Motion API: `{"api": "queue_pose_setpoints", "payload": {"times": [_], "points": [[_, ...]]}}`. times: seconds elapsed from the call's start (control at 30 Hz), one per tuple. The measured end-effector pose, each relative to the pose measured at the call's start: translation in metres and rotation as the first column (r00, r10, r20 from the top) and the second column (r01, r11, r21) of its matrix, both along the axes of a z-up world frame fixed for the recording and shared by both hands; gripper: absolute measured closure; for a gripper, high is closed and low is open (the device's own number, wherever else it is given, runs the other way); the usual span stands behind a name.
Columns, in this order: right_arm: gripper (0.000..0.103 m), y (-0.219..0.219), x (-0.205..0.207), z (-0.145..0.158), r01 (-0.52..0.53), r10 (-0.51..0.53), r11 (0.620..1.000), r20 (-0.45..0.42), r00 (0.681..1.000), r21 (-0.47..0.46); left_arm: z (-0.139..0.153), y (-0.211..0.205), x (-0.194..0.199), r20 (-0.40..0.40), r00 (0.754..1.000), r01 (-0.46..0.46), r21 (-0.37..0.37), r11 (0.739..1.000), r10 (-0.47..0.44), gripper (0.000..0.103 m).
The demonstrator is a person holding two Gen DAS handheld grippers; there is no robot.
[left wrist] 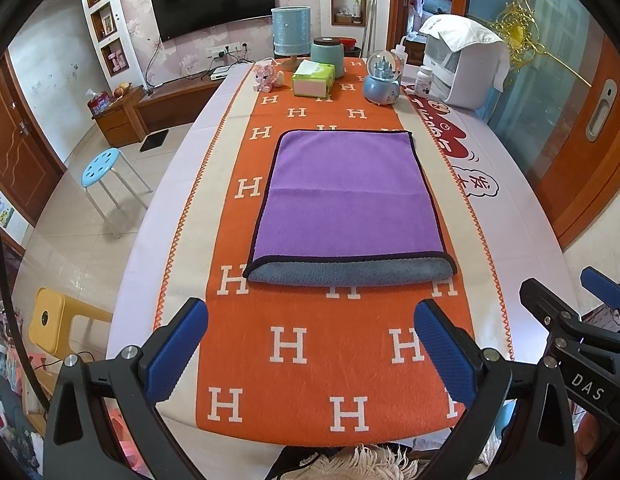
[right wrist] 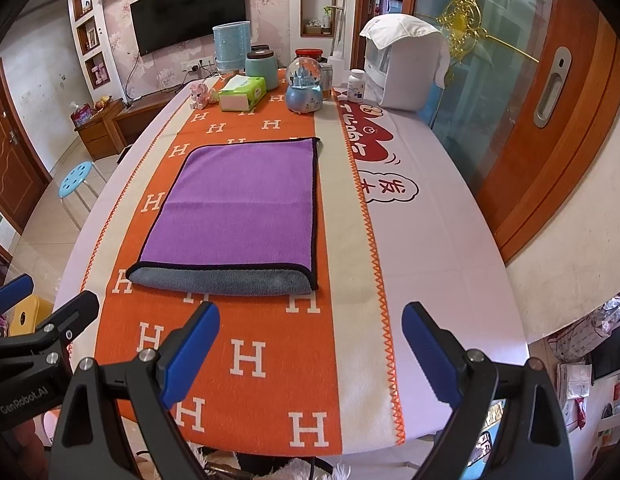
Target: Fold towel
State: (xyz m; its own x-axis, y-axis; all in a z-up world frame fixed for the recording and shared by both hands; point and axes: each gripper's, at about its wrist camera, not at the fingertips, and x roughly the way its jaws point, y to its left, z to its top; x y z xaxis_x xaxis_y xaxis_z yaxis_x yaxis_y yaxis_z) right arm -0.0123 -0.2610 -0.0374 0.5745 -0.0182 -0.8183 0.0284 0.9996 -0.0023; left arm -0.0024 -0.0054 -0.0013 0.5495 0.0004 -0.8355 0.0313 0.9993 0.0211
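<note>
A purple towel point(left wrist: 349, 204) with black trim lies folded flat on the orange H-patterned runner point(left wrist: 337, 364), its grey underside showing along the near edge. It also shows in the right wrist view point(right wrist: 238, 216). My left gripper point(left wrist: 310, 316) is open and empty, held over the runner just short of the towel's near edge. My right gripper point(right wrist: 310, 320) is open and empty, near the towel's near right corner. The right gripper also appears at the right edge of the left wrist view point(left wrist: 565, 300).
At the table's far end stand a blue lamp point(left wrist: 290, 32), teal canister point(left wrist: 327, 56), green tissue box point(left wrist: 313, 78), pink toy point(left wrist: 268, 77), snow globe point(left wrist: 382, 80), pill bottle point(left wrist: 423, 81) and a white appliance point(left wrist: 465, 64). A blue stool point(left wrist: 102, 168) stands left of the table.
</note>
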Motion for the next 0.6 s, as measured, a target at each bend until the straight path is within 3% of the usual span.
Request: {"api": "queue_pose_setpoints", "payload": {"times": [0.6], "points": [[0.010,0.002,-0.004,0.000,0.000,0.000,1.000,0.007,1.000,0.002,-0.004,0.015,-0.007,0.000,1.000,-0.008,-0.003,1.000,0.008,0.001]]}}
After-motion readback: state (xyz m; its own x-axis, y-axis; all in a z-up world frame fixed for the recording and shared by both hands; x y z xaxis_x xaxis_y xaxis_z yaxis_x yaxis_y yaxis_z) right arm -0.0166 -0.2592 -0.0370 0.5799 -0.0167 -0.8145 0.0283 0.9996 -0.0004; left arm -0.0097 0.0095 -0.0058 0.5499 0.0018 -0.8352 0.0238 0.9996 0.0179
